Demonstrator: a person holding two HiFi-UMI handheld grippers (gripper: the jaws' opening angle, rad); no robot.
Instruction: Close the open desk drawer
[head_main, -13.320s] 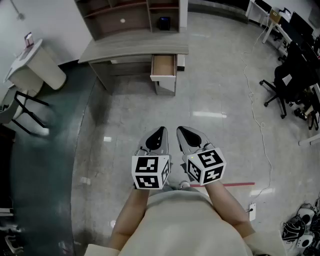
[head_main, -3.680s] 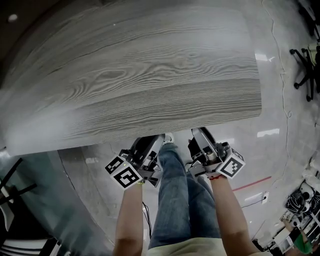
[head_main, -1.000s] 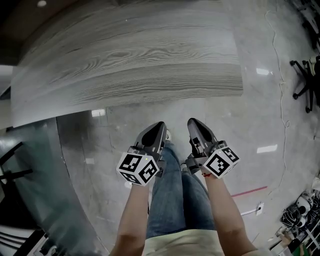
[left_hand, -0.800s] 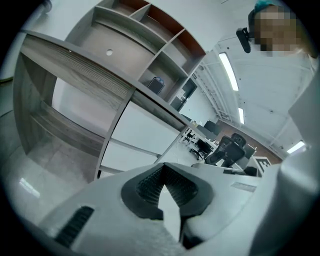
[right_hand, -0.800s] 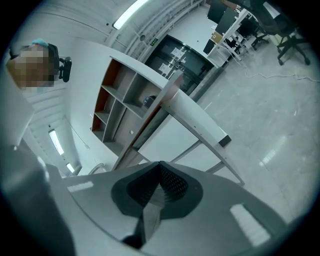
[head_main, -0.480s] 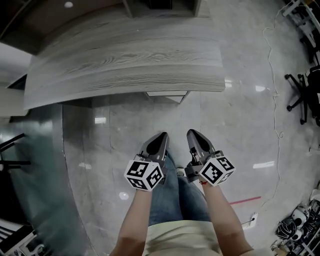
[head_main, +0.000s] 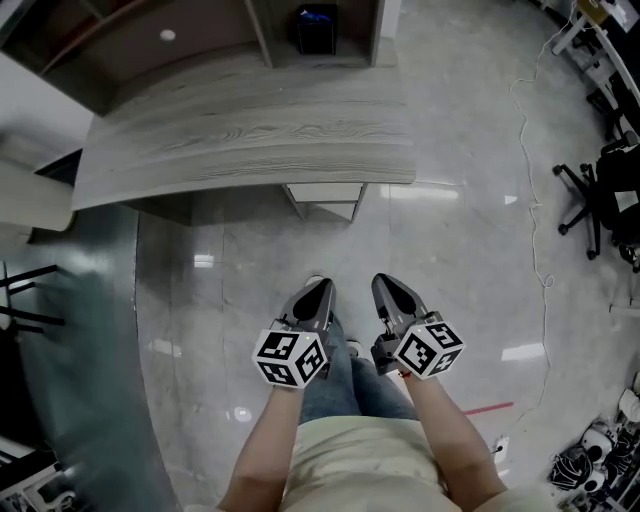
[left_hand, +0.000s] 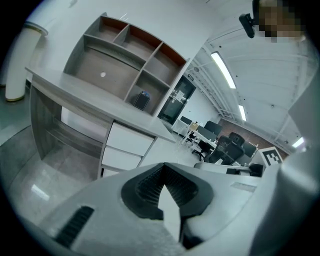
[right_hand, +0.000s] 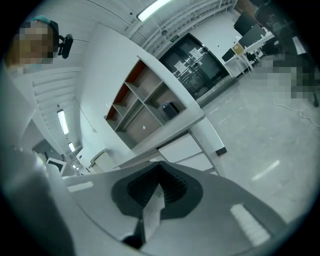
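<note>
Head view places the person standing on the floor, well apart from the counter. The drawer sits under the counter's front edge, toward its right end. Only a narrow strip of the drawer unit projects past the edge, and no open tray or interior is visible.

Left gripper view shows two white fronts stacked under the counter. They lie in one plane, with only thin seams between them. Right gripper view shows the same fronts from the other side, also level with each other. On this evidence the drawer is judged shut.

The left gripper and right gripper are held side by side in front of the person's body. They are near each other but not touching, and both point toward the counter. In each gripper view the ribbed pads are pressed together with nothing between them, so both grippers are empty.

Step in hand: the closing push appears complete, and the grippers stand clear of the work.

Next move, as a judgement: little remains beyond confirming the top front is fully seated. If it proves ajar, a closed gripper tip should press square on the middle of the front, pushing straight in so the drawer does not skew on its runners. The shelf unit on the counter plays no part.
</note>
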